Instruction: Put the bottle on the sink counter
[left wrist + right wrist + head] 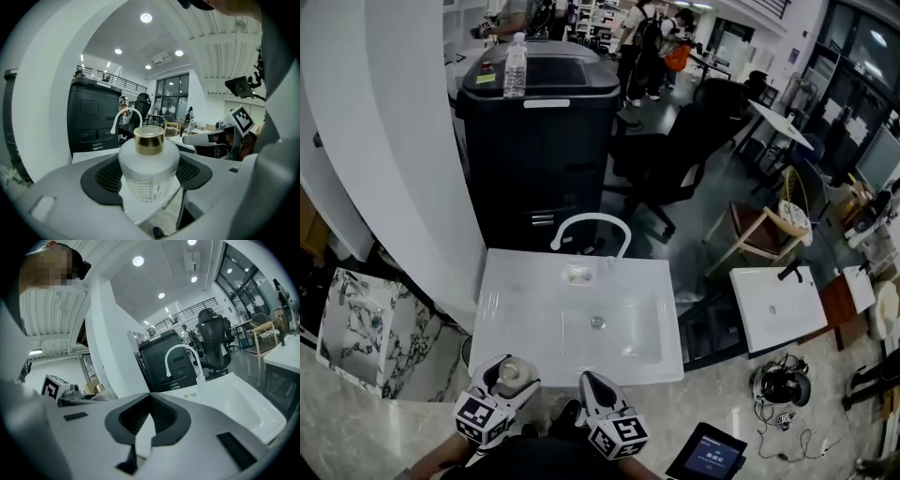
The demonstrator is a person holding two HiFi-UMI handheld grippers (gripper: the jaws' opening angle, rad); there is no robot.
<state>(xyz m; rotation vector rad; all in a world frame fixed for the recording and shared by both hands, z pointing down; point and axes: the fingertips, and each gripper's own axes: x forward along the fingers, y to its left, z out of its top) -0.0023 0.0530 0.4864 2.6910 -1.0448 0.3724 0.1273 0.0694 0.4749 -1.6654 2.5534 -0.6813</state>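
Between the jaws of our left gripper (pixel 502 382) sits the frosted bottle (pixel 149 174), clamped round its body with the gold cap (pixel 149 139) upward, held at the near edge of the white sink (pixel 517 281). Our right gripper (pixel 600 392) is closed on nothing just beside it. We judge the flat ledge left of the basin (pixel 614 323) the best landing. We should carry the bottle forward level, lower it until the base rests flat, keep clear of the faucet (pixel 592 221), and only then part the jaws.
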